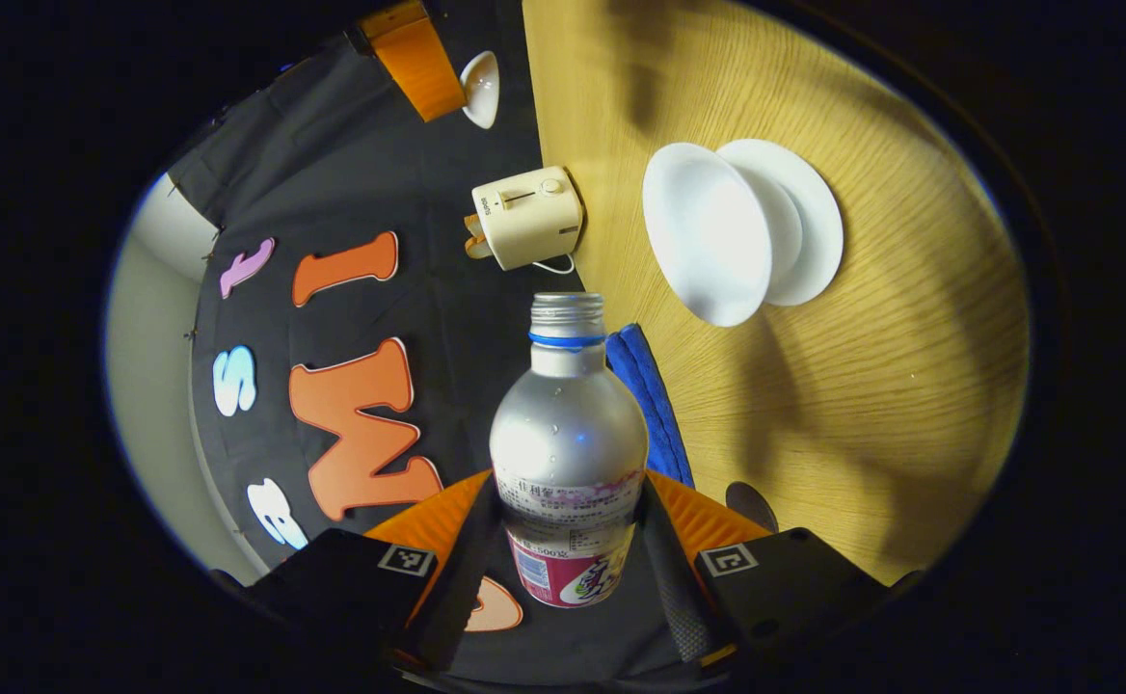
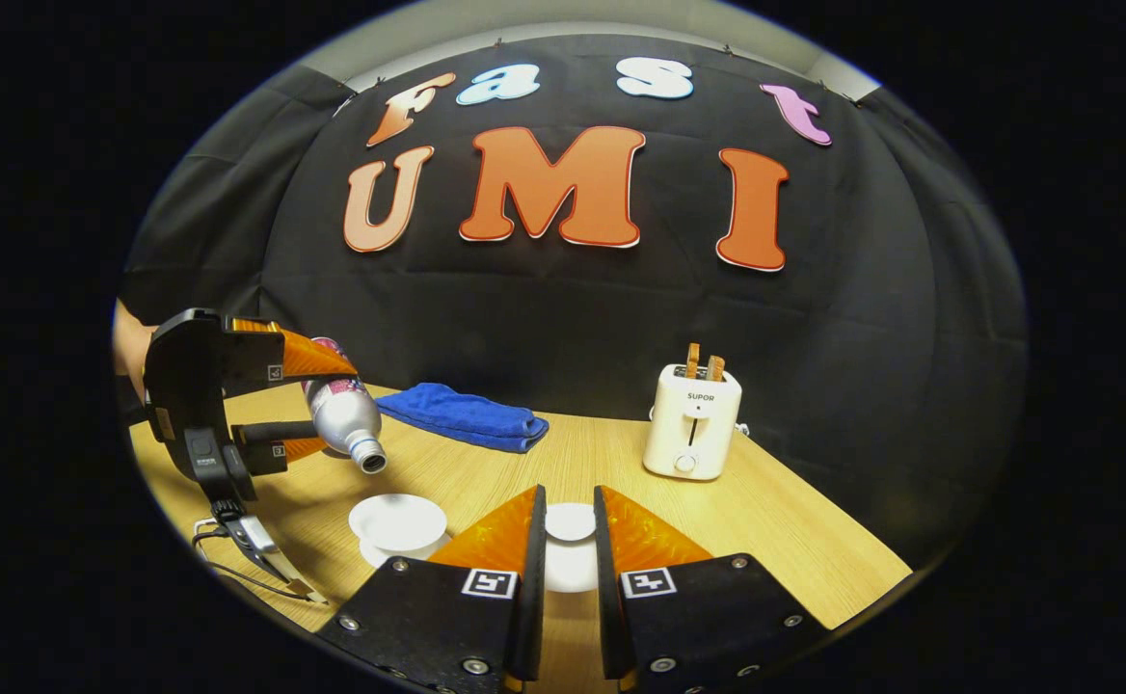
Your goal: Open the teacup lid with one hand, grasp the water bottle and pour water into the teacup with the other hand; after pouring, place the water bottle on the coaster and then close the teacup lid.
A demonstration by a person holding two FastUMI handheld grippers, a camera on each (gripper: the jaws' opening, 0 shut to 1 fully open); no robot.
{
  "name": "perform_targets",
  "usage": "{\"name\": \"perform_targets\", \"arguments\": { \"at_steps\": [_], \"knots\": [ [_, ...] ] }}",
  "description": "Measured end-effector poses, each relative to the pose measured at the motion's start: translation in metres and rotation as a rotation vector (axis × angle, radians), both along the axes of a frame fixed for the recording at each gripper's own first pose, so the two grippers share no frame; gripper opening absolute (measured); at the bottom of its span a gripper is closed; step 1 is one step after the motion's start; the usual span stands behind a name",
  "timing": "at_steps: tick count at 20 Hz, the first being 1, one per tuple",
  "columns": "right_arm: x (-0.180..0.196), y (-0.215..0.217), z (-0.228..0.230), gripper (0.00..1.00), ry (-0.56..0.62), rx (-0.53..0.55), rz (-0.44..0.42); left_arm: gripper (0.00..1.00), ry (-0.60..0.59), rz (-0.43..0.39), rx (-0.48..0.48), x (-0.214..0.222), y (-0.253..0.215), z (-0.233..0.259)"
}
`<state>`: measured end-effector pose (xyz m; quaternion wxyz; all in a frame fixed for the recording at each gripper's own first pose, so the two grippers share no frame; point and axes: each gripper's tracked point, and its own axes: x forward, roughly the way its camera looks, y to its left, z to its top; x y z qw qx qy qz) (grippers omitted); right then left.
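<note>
My left gripper is shut on an uncapped clear water bottle with a pink label. The bottle is tipped over, its mouth pointing down toward the white teacup. No stream of water is visible. The open teacup on its saucer sits on the wooden table ahead of the bottle's mouth. My right gripper is shut on the white teacup lid, held to the right of the cup. The lid also appears far off. A dark round coaster peeks out beside my left finger.
A cream toaster with two slices stands at the table's back right. A folded blue cloth lies at the back, behind the bottle. A cable hangs from the left gripper, with a hand behind it. The wooden table ends near right.
</note>
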<state>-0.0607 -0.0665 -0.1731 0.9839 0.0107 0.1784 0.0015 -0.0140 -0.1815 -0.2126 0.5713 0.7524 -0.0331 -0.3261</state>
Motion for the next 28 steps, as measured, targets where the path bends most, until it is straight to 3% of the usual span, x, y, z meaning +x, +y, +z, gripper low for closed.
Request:
{"name": "perform_targets", "arguments": {
  "at_steps": [15,17,28],
  "knots": [
    [0.002,0.004,0.01,0.25,-0.022,-0.013,0.011,0.82,-0.111,-0.07,0.056,0.015,-0.005,0.03],
    [0.002,0.004,0.01,0.25,-0.023,-0.012,0.01,0.87,-0.121,-0.077,0.061,0.018,-0.007,0.033],
    [0.003,0.007,0.008,0.25,-0.019,-0.015,0.018,0.82,-0.167,-0.134,0.156,0.021,-0.008,0.04]
  ]
}}
